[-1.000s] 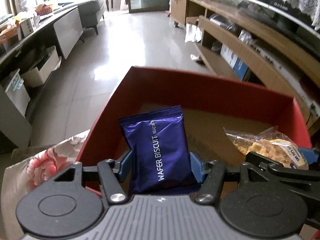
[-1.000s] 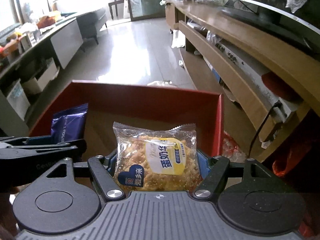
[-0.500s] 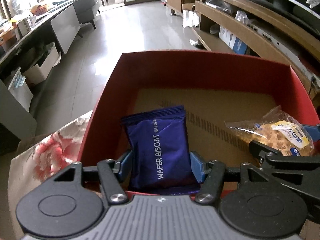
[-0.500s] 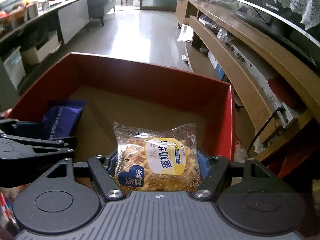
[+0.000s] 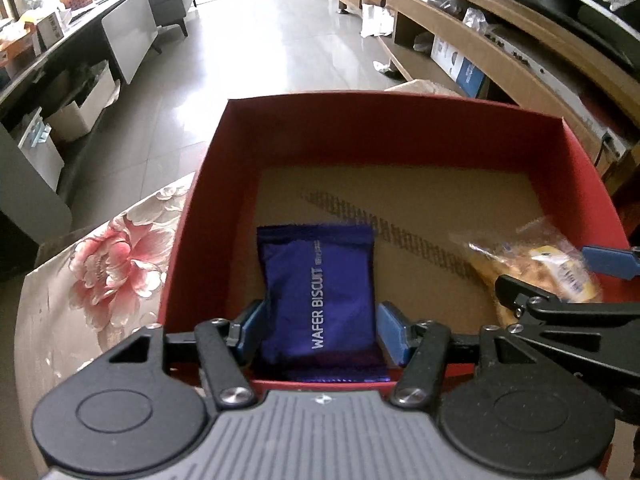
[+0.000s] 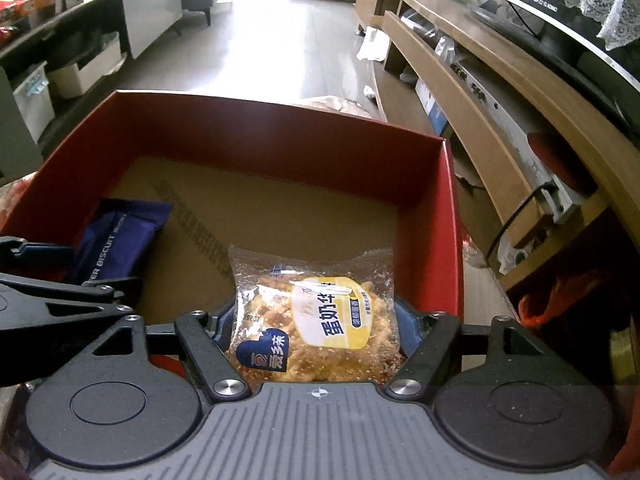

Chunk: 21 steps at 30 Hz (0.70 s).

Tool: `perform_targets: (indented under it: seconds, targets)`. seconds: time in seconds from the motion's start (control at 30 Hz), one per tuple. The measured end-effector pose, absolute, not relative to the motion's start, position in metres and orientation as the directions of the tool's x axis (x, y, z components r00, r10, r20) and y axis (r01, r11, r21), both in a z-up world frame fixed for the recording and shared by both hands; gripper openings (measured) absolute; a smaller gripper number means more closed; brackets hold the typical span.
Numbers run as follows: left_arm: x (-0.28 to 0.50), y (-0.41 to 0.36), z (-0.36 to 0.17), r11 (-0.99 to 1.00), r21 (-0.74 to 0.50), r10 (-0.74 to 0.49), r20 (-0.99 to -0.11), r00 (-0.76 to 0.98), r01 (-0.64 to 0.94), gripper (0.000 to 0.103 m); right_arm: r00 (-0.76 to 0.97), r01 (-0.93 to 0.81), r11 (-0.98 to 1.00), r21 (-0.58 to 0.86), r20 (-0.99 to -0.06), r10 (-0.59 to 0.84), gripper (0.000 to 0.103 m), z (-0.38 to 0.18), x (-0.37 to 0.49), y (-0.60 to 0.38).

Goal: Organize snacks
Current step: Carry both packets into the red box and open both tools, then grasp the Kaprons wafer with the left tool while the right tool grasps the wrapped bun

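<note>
Left gripper (image 5: 318, 330) clamping wafer biscuit pack (image 5: 320, 296), near-left inside red box (image 5: 384, 120) | right gripper (image 6: 316, 320) jaws just widening, releasing egg crisp pack (image 6: 316, 320) near-right, keeping snacks side by side.

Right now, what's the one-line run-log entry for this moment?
left gripper: holding wafer biscuit pack | right gripper: jaws just opening around egg-crisp pack | both over red box

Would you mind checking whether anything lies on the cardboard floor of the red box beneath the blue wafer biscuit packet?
Nothing visible does: the brown cardboard floor of the red box is bare around the blue wafer biscuit packet, and the clear-wrapped yellow pastry packet sits well to its right.
</note>
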<state>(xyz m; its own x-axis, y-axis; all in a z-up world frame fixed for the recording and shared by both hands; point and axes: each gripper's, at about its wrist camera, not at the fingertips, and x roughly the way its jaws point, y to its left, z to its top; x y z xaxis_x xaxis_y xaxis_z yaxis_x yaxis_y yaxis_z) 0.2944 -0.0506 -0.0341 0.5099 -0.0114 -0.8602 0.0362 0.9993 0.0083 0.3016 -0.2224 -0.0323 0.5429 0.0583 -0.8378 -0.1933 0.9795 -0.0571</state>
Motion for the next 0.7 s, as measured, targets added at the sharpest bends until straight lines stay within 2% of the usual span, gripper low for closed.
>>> perform_targets:
  seconds: [0.1,0.27,0.7]
  targets:
    - [0.294,-0.047,-0.026,1.000,-0.002,-0.014,-0.849,0.528,0.025,0.065,0.564,-0.184,0.981,-0.063,-0.824,0.053,0.086,-0.027,0.302,-0.223]
    - [0.291,-0.042,-0.013,1.000,-0.009,-0.013,-0.831,0.557,0.010,0.072,0.614,-0.166,0.984,-0.066,-0.788,0.051,0.089,-0.015,0.300,-0.224]
    - [0.265,-0.035,0.016,1.000,-0.027,-0.030,-0.792,0.609,0.014,0.077,0.692,-0.121,0.992,-0.045,-0.720,0.052,0.096,0.010,0.284,-0.233]
